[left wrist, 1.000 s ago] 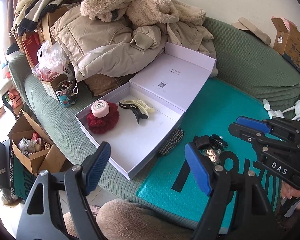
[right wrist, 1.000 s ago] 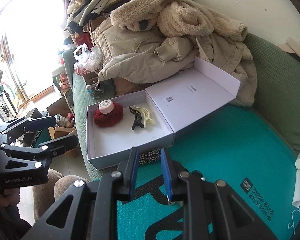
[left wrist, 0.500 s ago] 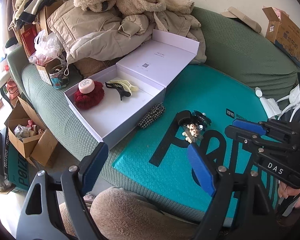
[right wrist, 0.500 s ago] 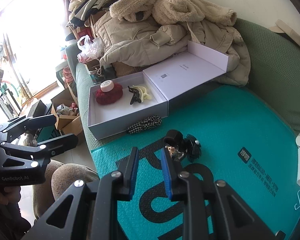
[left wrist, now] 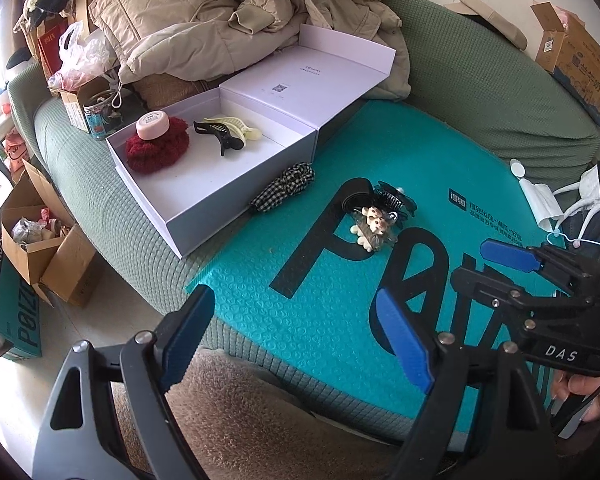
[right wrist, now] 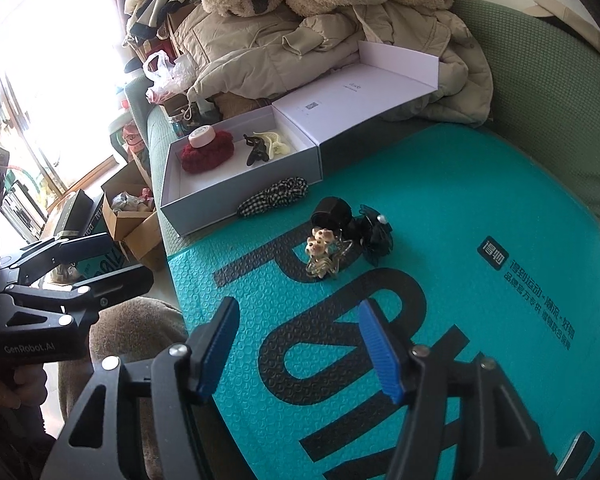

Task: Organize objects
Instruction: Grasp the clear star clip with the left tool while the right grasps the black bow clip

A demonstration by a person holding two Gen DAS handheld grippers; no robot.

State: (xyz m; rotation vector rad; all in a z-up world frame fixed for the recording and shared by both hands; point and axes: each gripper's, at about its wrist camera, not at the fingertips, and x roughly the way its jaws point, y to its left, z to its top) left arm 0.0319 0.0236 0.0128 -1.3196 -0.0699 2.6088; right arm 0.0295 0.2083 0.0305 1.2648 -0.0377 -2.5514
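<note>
- Left gripper (left wrist: pixel 296 340) and right gripper (right wrist: pixel 300 344), jaws spread, hover empty above a teal mat (right wrist: pixel 480 184).
- Bear hair clip (right wrist: pixel 320 254) lies near the white box (right wrist: pixel 236 196).

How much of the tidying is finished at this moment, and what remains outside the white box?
Done: the white box holds a red scrunchie with a pink jar on it, plus black and cream claw clips.

In hand: nothing. The left hand-held gripper and right hand-held gripper are open and empty.

Left: the checkered scrunchie and a small pile of hair accessories on the teal mat.
</note>
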